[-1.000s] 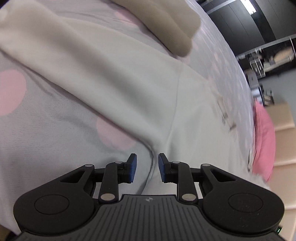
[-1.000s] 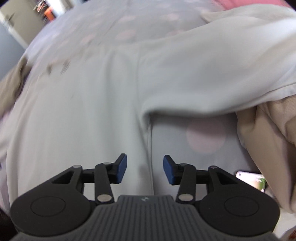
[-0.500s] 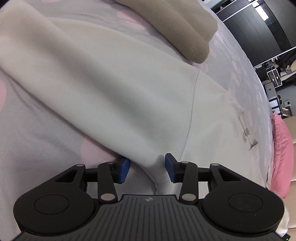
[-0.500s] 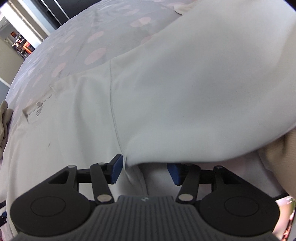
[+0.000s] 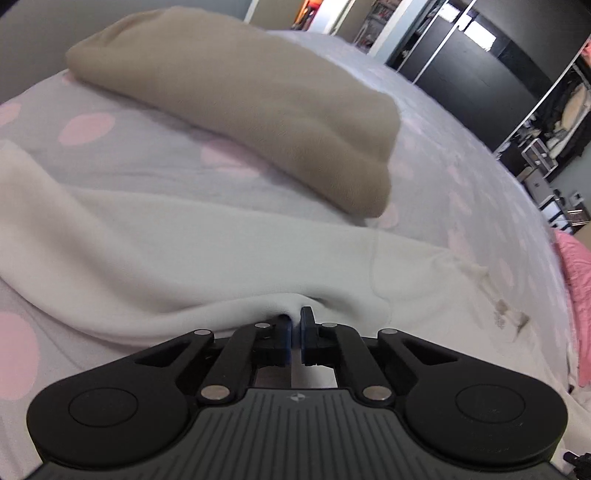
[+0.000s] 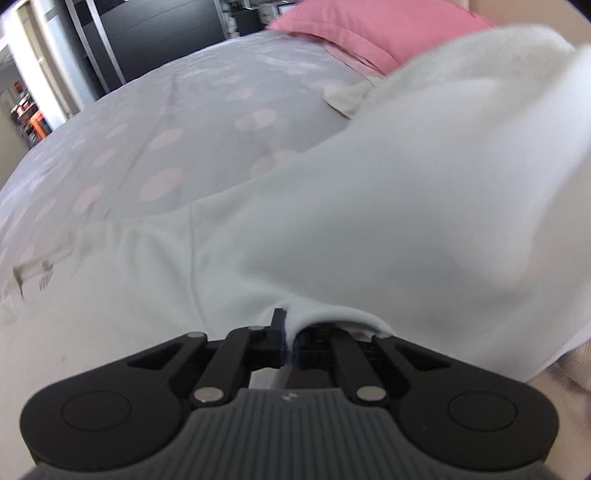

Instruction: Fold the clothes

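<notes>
A white long-sleeved garment (image 5: 207, 254) lies spread on a grey bedsheet with pink dots (image 5: 110, 158). My left gripper (image 5: 294, 325) is shut on a pinch of the white cloth where the left sleeve meets the body. In the right wrist view the same white garment (image 6: 369, 229) fills the middle, its right sleeve running up to the right. There my right gripper (image 6: 291, 334) is shut on a fold of the cloth at the other armpit. A neck label (image 6: 35, 275) shows at the left. The cloth hides both grippers' fingertips.
A folded beige garment (image 5: 236, 96) lies on the bed beyond the white sleeve. A pink pillow (image 6: 369, 26) sits at the bed's far end, and beige cloth (image 6: 554, 376) lies at my right. Dark wardrobes (image 5: 480, 59) and shelves stand past the bed.
Both grippers were open over the armpit seams; they have dropped low onto the bed and shut on the white cloth. The views now look along the bed surface.
</notes>
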Motion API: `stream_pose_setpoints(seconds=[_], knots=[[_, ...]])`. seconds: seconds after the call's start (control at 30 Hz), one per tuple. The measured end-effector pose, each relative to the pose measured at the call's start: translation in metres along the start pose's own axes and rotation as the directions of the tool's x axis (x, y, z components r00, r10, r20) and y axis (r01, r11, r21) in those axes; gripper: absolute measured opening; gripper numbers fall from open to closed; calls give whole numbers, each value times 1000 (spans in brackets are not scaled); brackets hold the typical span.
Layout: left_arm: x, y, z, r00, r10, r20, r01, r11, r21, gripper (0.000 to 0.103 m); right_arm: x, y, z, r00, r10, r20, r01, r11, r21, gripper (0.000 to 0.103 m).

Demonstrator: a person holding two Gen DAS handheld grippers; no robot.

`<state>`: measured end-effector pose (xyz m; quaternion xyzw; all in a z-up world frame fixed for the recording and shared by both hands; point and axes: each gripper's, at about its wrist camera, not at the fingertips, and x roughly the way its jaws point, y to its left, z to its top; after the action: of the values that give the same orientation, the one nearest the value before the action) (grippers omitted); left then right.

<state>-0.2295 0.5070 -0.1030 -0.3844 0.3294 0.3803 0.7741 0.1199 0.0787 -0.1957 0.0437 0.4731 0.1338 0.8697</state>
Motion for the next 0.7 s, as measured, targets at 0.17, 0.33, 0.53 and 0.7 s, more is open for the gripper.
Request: stream_pose_setpoints(seconds=[0.17,0.33,0.53,0.7], knots=[[20,9,-5,997,40,-64,-40,999,-3,3,15,-4,-5,999,-25,-39,24,999,-27,5],[26,6,-5,993,39,-110,-38,999,9,9,24,-7,-8,995,-11,-101,9,1000,-26,7],[7,5,-7,991,33,-130,-36,999,-25,38,10,-10,-11,994,14,-106,-16,1000,-24,43],[-15,-1,-22,986,-4,-165,8,1000,24,49,-25,-20,-13,994,59,-94,-56,998,42,58]])
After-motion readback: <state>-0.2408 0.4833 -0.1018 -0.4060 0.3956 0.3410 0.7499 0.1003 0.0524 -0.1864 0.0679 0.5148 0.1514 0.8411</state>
